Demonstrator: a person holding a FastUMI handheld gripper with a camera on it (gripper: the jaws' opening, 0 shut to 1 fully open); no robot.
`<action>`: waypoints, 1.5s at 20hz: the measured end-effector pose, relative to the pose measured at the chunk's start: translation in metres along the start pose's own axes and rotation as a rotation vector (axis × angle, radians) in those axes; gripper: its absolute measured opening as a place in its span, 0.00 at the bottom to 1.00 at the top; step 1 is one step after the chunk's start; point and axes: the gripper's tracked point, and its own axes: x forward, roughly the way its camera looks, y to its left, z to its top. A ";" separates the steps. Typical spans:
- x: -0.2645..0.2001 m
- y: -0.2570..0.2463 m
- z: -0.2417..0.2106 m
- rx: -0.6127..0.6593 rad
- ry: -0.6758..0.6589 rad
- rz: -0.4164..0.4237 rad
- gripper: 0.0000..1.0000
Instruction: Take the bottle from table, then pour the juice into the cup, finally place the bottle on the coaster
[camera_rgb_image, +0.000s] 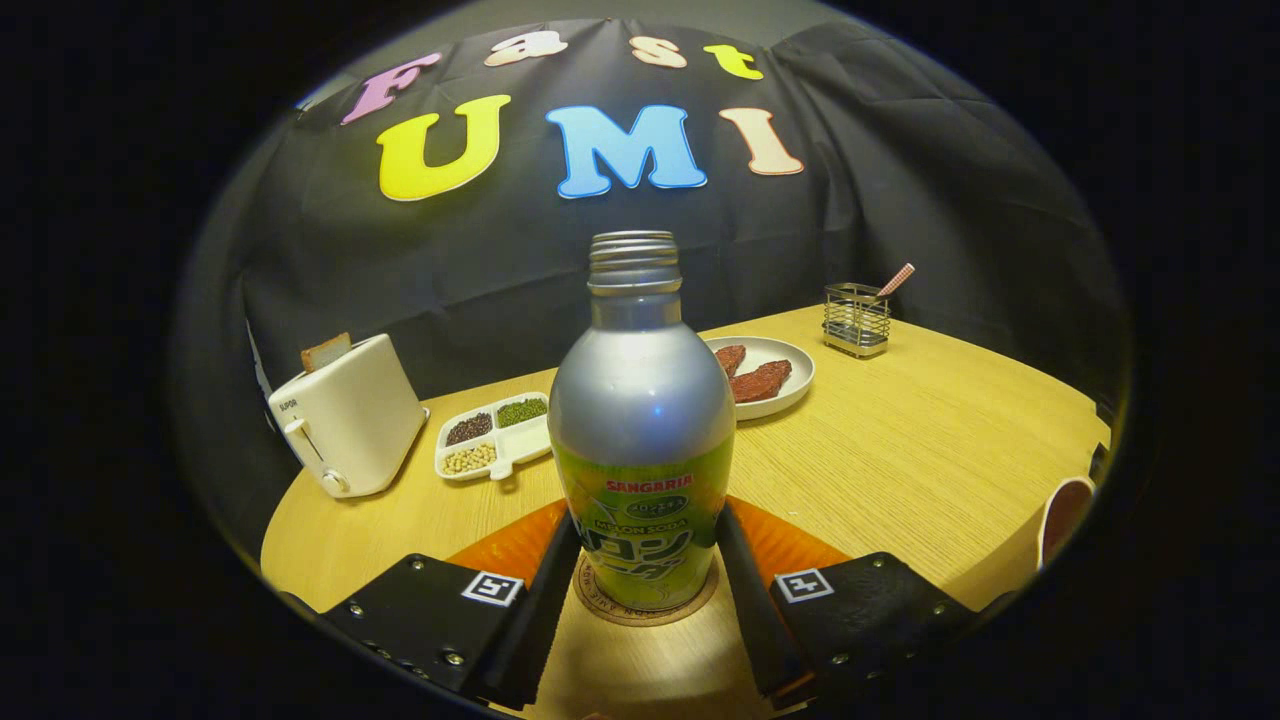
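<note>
Here, going from my left: a cream toaster (350, 415) with a slice of bread (326, 351) sticking up from its slot stands near the table's (930, 450) far edge. Just beside it lies a white divided tray (497, 436) with dark beans, green beans and pale beans in separate compartments. Beyond the bottle (642, 420) and partly hidden by it sits a white plate (775, 375) carrying two reddish-brown strips. Farther back is a wire holder (856, 319) with a checked stick leaning out of it. Well off to my right, at the table's near edge, I see part of a cup (1062, 515), white outside and dark inside.

Nothing stands between my claw (648, 570) and the bottle. The bottle is upright on a round brown coaster (645, 605), directly between my fingers (545, 590). My claw is narrowed to the bottle's width; both black fingers lie against its lower sides, though I cannot tell whether they press or merely touch.

The bottle is brushed silver metal with rounded shoulders, a bare threaded neck with no cap, and a green label around its lower half. An orange mat (790, 545) shows behind my fingers. The table is pale wood with fine grain. My finger mounts are matte black, each bearing a small square marker.
</note>
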 end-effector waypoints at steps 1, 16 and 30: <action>0.002 0.001 0.000 -0.015 0.006 0.000 0.77; -0.041 0.013 0.007 -0.071 -0.006 0.077 0.98; -0.190 0.015 0.096 -0.054 -0.233 0.230 0.98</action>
